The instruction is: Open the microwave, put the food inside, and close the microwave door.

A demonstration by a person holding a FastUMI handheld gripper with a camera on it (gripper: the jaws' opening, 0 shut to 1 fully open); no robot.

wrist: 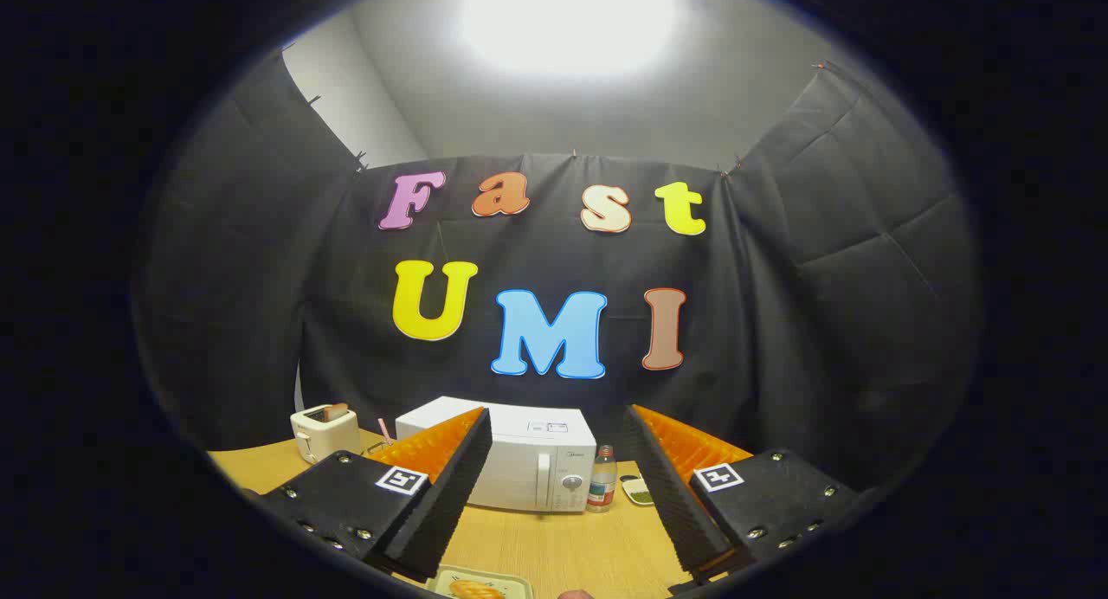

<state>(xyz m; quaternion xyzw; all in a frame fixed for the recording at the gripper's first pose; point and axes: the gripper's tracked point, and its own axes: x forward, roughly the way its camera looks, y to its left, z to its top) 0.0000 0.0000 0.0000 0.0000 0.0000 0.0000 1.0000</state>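
Landmark: the microwave (pixel 528 460), a white box with smooth flat panels, stands on the table with its door shut; a vertical handle and a round knob sit on the right part of its front.
Table: the table (pixel 554 547) under the microwave is light wood-grain laminate, bare in the stretch in front of the microwave door.
Gripper: the gripper (pixel 554 486) hovers well in front of the microwave with its fingers spread wide and nothing between them; the microwave shows through the gap, beyond the fingertips.
Fingers: the fingers (pixel 446 495) are black blocks with ribbed inner faces and orange ribbed backing, each with a small square marker on top; the left one overlaps the microwave's left front corner.
Toaster: a cream toaster (pixel 324 432) with rounded corners stands to the left of the microwave, well apart from it, with a slice poking out of its top.
Tray and food: a pale rectangular tray (pixel 485 583) lies on the table well in front of the microwave, nearer than the fingertips and just beside the left finger's base; on it rests the food (pixel 474 590), an orange-brown piece, partly cut off.
Bottle: a small clear bottle (pixel 602 479) with a coloured label and dark cap stands just beside the microwave's right side.
Dish: a small pale dish (pixel 639 491) with something green lies right of the bottle.
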